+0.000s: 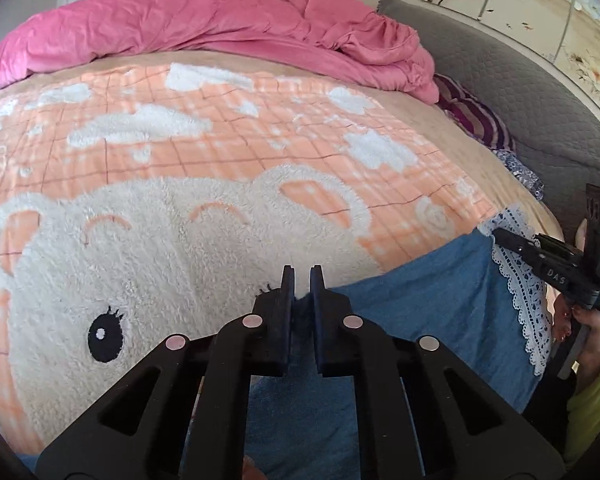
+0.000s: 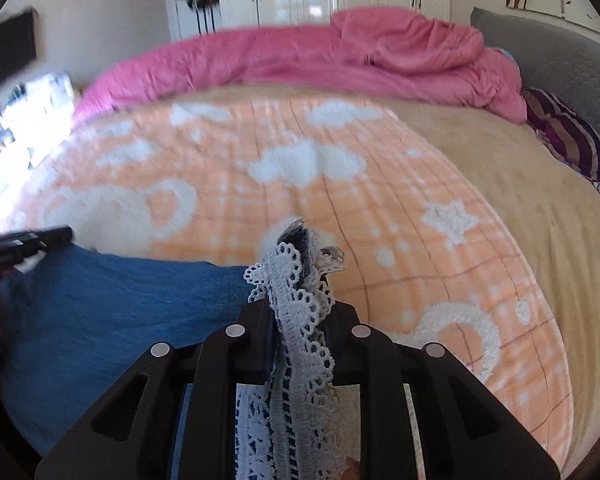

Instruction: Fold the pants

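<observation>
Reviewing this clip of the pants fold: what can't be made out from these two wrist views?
- Waistband and full shape of the blue pants: cut off by the lower frame edge and hidden behind the left hand-held gripper in the left wrist view.
- Pads of the right hand-held gripper: buried under the lace hem in the right wrist view.
- Items at far left in the right wrist view: motion-blurred and overexposed.

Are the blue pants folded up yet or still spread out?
Spread out. The blue pants stretch flat between the left claw and the right claw, which pinches the lace hem.
</observation>
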Motion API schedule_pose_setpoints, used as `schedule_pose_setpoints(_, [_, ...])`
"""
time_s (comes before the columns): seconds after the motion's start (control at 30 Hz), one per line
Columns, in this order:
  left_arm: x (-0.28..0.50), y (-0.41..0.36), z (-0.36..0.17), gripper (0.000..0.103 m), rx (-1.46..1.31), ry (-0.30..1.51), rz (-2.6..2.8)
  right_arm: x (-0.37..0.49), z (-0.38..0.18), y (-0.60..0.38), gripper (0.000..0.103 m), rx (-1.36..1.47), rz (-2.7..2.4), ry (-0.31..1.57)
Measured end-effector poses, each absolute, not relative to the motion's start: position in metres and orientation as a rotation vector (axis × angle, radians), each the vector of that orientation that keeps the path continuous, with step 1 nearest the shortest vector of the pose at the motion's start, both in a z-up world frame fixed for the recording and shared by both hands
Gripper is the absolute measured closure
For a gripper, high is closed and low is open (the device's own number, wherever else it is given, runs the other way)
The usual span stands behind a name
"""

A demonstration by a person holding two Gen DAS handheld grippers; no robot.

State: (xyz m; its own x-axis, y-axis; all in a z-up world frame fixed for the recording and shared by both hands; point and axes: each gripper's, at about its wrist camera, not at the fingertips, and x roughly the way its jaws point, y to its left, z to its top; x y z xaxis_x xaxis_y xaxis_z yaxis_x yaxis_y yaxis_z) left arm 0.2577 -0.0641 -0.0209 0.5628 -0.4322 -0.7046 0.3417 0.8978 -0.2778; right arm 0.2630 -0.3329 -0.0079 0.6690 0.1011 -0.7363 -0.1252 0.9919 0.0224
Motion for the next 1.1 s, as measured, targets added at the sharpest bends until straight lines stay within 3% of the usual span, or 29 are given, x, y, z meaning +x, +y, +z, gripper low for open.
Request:
schedule_pose_setpoints(0.13, [0.267, -0.063, -0.042, 0.099, -0.098, 0.904, -0.404, 0.273, -0.035, -0.328, 0.072, -0.145, 0.068, 0.894])
schedule_pose_setpoints(0.23, [0.265, -0.055, -0.042, 0.099, -0.117, 0.888, -0.369, 0.27, -0.034, -0.335, 0.04, -0.182, -0.016, 0.855])
schedule_pose_setpoints(0.3, [0.26, -0.049, -0.034, 0.099, -0.134, 0.861, -0.363, 0.262, -0.028, -0.348, 0.039, -0.124, -0.013, 0.825])
schedule_pose_setpoints(0.4, [0.246, -0.04, -0.017, 0.086, -0.126, 0.819, -0.353, 0.238, -0.011, -0.374, 0.036, 0.035, -0.008, 0.762])
schedule_pose_setpoints(0.5, [0.225, -0.033, -0.003, 0.085, -0.122, 0.793, -0.336, 0.206, 0.01, -0.397, 0.034, 0.22, 0.016, 0.712])
schedule_pose_setpoints(0.57, [0.208, -0.03, 0.003, 0.085, -0.113, 0.783, -0.327, 0.184, 0.015, -0.405, 0.025, 0.336, 0.108, 0.743])
schedule_pose_setpoints(0.77, [0.159, -0.023, 0.006, 0.08, -0.109, 0.771, -0.315, 0.129, 0.007, -0.393, 0.025, 0.374, 0.215, 0.842])
schedule_pose_setpoints(0.9, [0.132, -0.026, 0.0, 0.072, -0.076, 0.803, -0.327, 0.123, -0.001, -0.39, 0.025, 0.393, 0.202, 0.885])
schedule_pose_setpoints(1.03, [0.118, -0.02, -0.011, 0.071, -0.06, 0.846, -0.283, 0.132, -0.017, -0.389, 0.025, 0.428, 0.173, 0.965])
schedule_pose_setpoints(1.1, [0.113, -0.015, -0.017, 0.071, -0.037, 0.862, -0.244, 0.132, -0.025, -0.39, 0.032, 0.463, 0.154, 0.985])
